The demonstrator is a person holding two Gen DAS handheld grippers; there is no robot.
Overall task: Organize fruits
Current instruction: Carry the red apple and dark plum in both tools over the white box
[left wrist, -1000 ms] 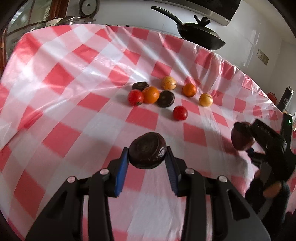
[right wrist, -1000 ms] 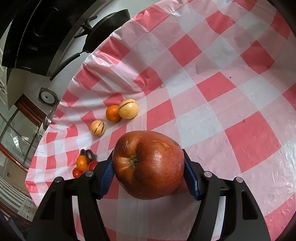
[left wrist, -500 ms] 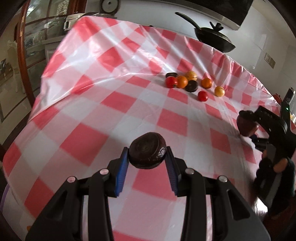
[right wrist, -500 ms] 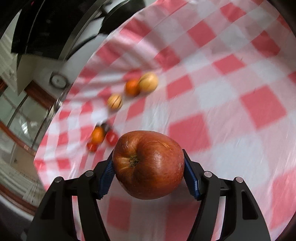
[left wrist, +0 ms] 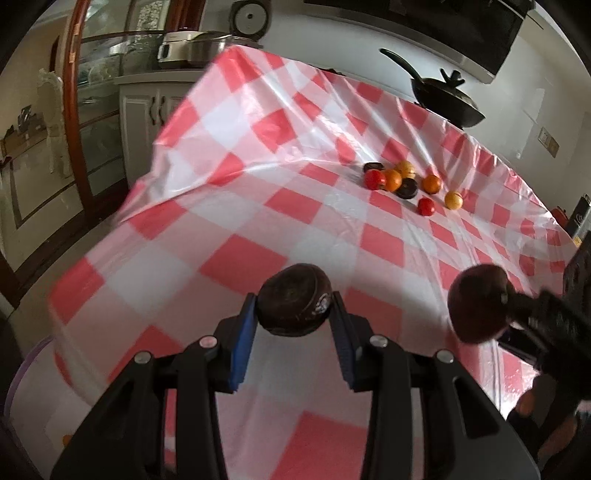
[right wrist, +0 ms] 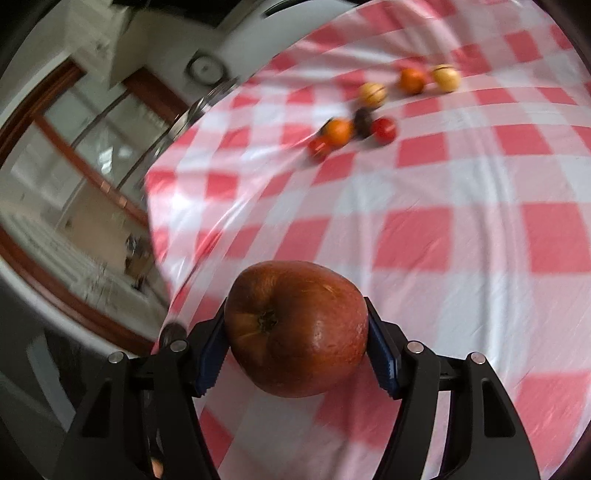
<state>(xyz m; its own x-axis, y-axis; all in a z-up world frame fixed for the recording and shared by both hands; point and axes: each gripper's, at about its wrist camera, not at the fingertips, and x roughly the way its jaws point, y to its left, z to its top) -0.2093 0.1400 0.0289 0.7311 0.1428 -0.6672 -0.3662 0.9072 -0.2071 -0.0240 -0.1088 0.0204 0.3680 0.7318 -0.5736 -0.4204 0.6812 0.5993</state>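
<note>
On the dark fruit (left wrist: pixel 294 300), an unreadable label (left wrist: pixel 320 305)

Premises are presenting as a home kitchen. A table (left wrist: pixel 229 258) is wearing a red-and-white checked plastic cloth. A black pan (left wrist: pixel 447 99) is sitting beyond its far edge, under a dark hood (left wrist: pixel 443 29). White cupboards (left wrist: pixel 144 110), a steel cooker (left wrist: pixel 192 46) and a glass-fronted wooden cabinet (left wrist: pixel 92 96) are standing alongside.

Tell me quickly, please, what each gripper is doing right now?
Left gripper: shut on the dark fruit.
Right gripper: shut on the red apple.
</note>
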